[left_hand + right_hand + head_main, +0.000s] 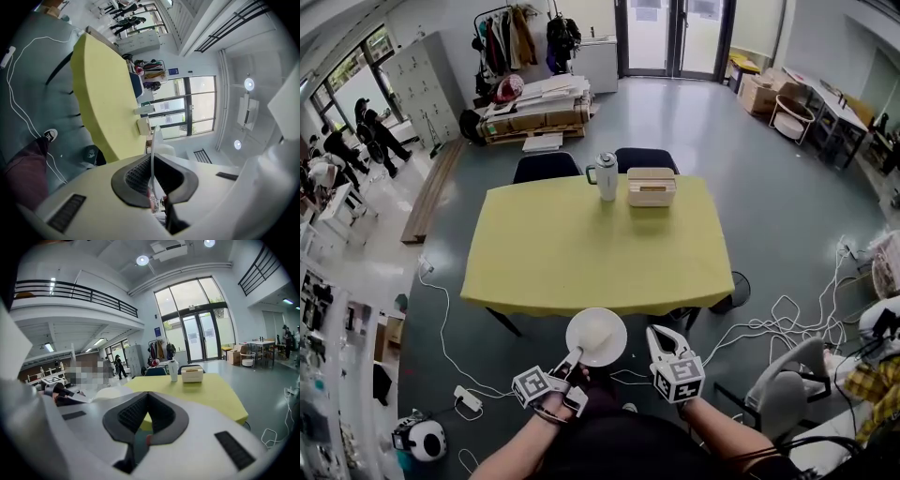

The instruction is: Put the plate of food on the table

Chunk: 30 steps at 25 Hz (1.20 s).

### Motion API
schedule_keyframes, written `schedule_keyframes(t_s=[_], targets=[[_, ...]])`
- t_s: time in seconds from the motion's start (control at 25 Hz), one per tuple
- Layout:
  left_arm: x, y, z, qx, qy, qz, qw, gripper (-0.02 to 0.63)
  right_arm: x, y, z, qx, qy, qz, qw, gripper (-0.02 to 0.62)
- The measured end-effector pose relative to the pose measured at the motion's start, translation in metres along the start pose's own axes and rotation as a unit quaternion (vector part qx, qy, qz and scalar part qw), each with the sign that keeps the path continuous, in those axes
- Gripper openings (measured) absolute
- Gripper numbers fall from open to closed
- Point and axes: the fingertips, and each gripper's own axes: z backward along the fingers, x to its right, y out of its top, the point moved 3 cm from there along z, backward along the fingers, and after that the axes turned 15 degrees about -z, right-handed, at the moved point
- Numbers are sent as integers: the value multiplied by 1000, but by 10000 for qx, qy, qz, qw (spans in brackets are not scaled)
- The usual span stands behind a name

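Observation:
A white plate (pixel 596 337) with a pale heap of food hangs just off the near edge of the yellow table (pixel 581 253). My left gripper (pixel 574 357) is shut on the plate's near-left rim. In the left gripper view the plate (pixel 154 145) shows edge-on, pinched between the black pads, with my left gripper (pixel 152 174) tilted on its side. My right gripper (pixel 659 337) floats to the right of the plate, apart from it, shut and holding nothing. From my right gripper (pixel 146 417) the plate (pixel 108 391) shows at the left and the table (pixel 197 390) lies ahead.
A white tumbler (pixel 607 176) and a beige box (pixel 652 187) stand at the table's far edge, with two dark chairs (pixel 547 167) behind. Cables and a power strip (pixel 469 399) lie on the floor. A grey chair (pixel 787 389) stands at my right. People stand far left.

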Motion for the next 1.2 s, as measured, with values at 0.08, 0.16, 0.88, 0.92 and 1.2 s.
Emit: schedule_keyframes(t_s=[0.08,0.16,0.88,0.92,1.2], targets=[[-8,14,-12,-86,89,-70,9999,17,3,7,-19,14,-46,-42,10000,11],[-15,28,-25,-167,80,-88,9998,17,3,15,-37,43,-59,-48,10000,11],[-20,176,-162,-949,-297,-279,9947,17,4,124,-183,323,-591,-72,9977,11],[-22,183,-168,-981,-322,-299,9942,17,3,129,-191,340,-614,-73,9975,11],[-43,209,-197,-1196,-365,-324,9916,17,4,149,-219,421,-797,-109,9959,11]])
